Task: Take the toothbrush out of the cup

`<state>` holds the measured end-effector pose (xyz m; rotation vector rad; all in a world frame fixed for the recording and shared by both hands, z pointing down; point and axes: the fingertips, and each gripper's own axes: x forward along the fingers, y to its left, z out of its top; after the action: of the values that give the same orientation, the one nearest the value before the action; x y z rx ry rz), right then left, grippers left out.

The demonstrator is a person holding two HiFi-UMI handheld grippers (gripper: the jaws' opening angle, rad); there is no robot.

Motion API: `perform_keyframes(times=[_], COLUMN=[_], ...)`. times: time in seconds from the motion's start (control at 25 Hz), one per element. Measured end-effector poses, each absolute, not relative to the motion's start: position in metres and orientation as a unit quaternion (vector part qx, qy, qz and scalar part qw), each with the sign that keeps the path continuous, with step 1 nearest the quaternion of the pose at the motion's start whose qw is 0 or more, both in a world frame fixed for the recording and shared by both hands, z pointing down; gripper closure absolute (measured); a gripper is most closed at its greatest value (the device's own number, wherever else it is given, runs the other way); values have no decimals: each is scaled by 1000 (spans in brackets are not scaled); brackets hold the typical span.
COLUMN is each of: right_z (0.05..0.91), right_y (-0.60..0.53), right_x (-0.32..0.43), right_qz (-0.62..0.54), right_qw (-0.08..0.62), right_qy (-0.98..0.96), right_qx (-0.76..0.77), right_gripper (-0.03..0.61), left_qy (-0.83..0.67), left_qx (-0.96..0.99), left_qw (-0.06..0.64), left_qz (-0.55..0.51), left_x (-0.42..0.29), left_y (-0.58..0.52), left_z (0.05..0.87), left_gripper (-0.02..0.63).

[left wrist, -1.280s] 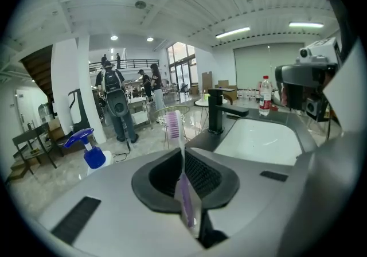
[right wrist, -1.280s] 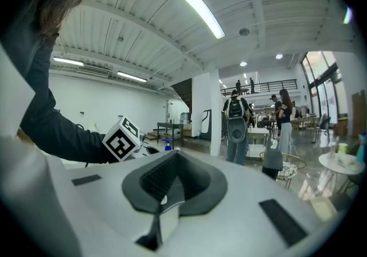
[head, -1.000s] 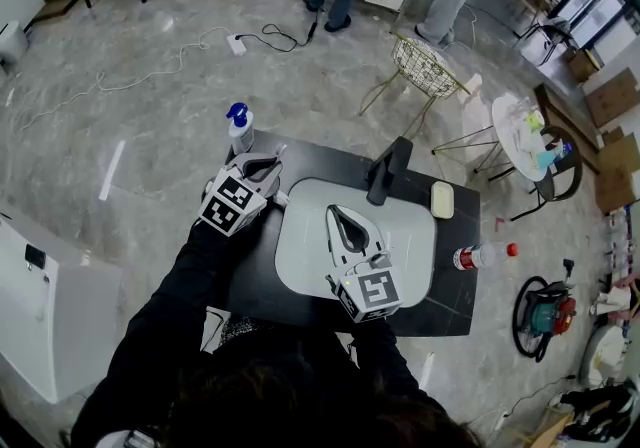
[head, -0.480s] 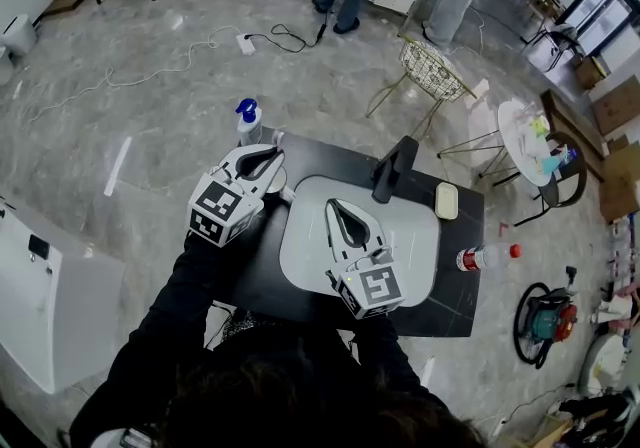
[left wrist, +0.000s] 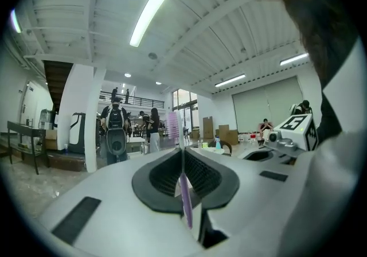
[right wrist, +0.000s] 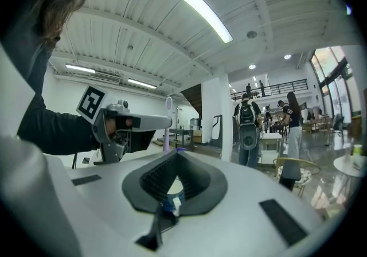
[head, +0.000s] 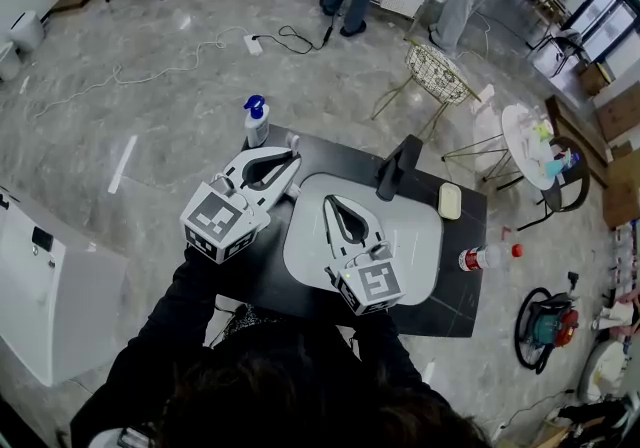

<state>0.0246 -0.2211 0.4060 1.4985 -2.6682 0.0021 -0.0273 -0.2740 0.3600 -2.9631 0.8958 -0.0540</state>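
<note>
My left gripper [head: 290, 160] is shut on a lilac toothbrush [left wrist: 184, 201]. The brush stands upright between the pads, its pink-bristled head [left wrist: 172, 127] above the jaws. In the right gripper view the same toothbrush [right wrist: 167, 129] sticks up from the left gripper's tip, in the air to the left. My right gripper [head: 336, 206] hovers level over the white mat [head: 415, 246]. Its jaws are closed on the edge of a blue and white cup [right wrist: 172, 199], most of which is hidden below the jaws. The cup is hidden in the head view.
A black table [head: 460, 286] carries the mat, a black stand [head: 398, 166], a pale soap-like block [head: 449, 200] and a red-capped bottle [head: 485, 257]. A blue-topped spray bottle [head: 256, 119] stands at the table's far left corner. A wire chair [head: 435, 71] and people are beyond.
My left gripper has risen with the toothbrush and come nearer to the head camera, away from the right gripper. The right gripper has stayed where it was.
</note>
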Motion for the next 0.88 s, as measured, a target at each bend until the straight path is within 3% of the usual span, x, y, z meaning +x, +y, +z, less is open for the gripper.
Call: perform_keyframes(times=[0.4, 0.6, 0.88], right_z=[411, 422, 444], right_y=[-212, -213, -212], right_x=[5, 1, -2], right_qz=[6, 27, 41], right_qw=[27, 39, 66], right_qy=[-897, -902, -906], right_qx=[442, 429, 417], right_gripper=[568, 474, 473], left_qy=[268, 261, 246], left_qx=[-963, -965, -969], left_qw=[13, -3, -7], left_qz=[3, 14, 15], left_x=[-20, -14, -6], left_y=[-246, -240, -227], left_z=[345, 342, 335], left_gripper=[592, 592, 592])
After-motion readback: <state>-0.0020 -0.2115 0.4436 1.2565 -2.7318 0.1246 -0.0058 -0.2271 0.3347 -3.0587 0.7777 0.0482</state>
